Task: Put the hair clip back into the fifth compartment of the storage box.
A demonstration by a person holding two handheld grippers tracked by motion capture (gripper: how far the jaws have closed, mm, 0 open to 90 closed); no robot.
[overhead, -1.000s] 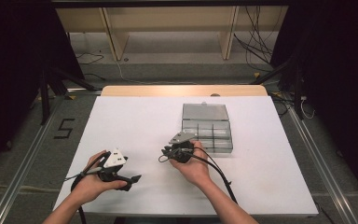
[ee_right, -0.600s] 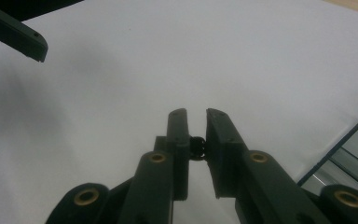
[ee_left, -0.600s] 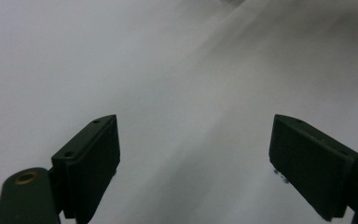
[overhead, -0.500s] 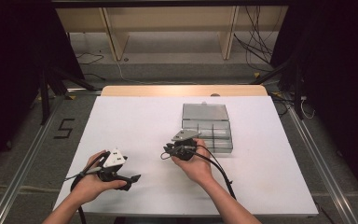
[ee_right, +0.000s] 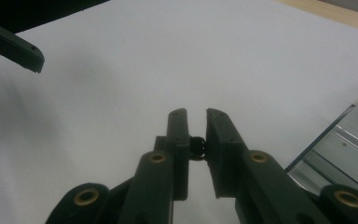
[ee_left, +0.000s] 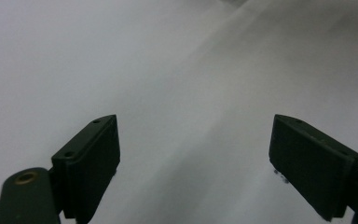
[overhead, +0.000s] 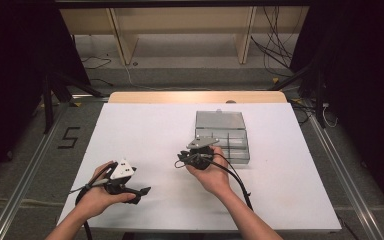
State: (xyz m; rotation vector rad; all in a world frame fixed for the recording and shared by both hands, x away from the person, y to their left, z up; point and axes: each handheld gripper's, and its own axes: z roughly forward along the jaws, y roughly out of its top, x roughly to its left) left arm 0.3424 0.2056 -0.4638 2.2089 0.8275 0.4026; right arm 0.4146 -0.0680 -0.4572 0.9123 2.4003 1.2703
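Clear plastic compartment box with lid open on white table, contents unclear, right gripper beside it pinching small black part, left gripper wide open, empty, near left.

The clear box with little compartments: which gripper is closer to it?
The right gripper. It sits just beside the compartment box, at its near left corner. The left gripper rests far off, near the table's front left.

We read one sign: black "5" on grey floor, beyond left gripper, off its far left past table edge. We find no other text, label or brand legible.
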